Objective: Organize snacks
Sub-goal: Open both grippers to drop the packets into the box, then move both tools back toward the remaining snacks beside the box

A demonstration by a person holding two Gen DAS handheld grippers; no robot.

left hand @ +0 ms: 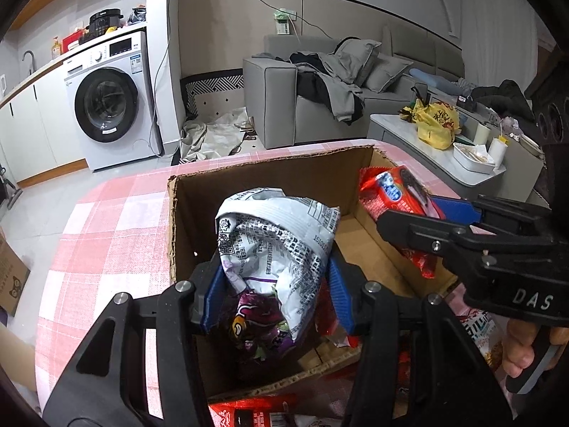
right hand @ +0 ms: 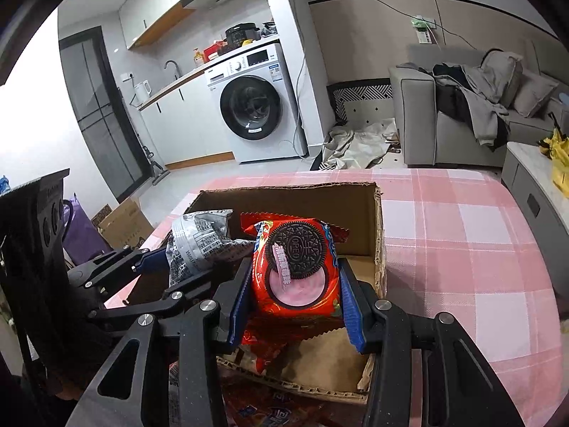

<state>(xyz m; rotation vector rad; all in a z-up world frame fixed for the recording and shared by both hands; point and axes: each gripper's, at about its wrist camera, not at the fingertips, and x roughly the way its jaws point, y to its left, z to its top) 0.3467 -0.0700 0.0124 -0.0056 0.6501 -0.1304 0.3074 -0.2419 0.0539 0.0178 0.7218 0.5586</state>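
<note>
An open cardboard box point(left hand: 270, 174) point(right hand: 302, 195) stands on the pink checked tablecloth. My left gripper point(left hand: 274, 295) is shut on a crumpled white and purple snack bag point(left hand: 274, 245), held upright over the box's left half; the same bag point(right hand: 199, 242) shows at the left in the right wrist view. My right gripper point(right hand: 295, 302) is shut on a red Oreo packet point(right hand: 295, 267) above the box's right half, and that packet point(left hand: 394, 195) appears at the right in the left wrist view. A hand point(left hand: 519, 348) holds the right gripper's handle.
More red snack packets point(left hand: 249, 412) point(right hand: 270, 405) lie on the table in front of the box. The pink tablecloth point(right hand: 462, 249) stretches right of the box. Beyond the table are a washing machine point(left hand: 110, 103), a grey sofa point(left hand: 320, 99) and a low white table point(left hand: 444, 146) with bags.
</note>
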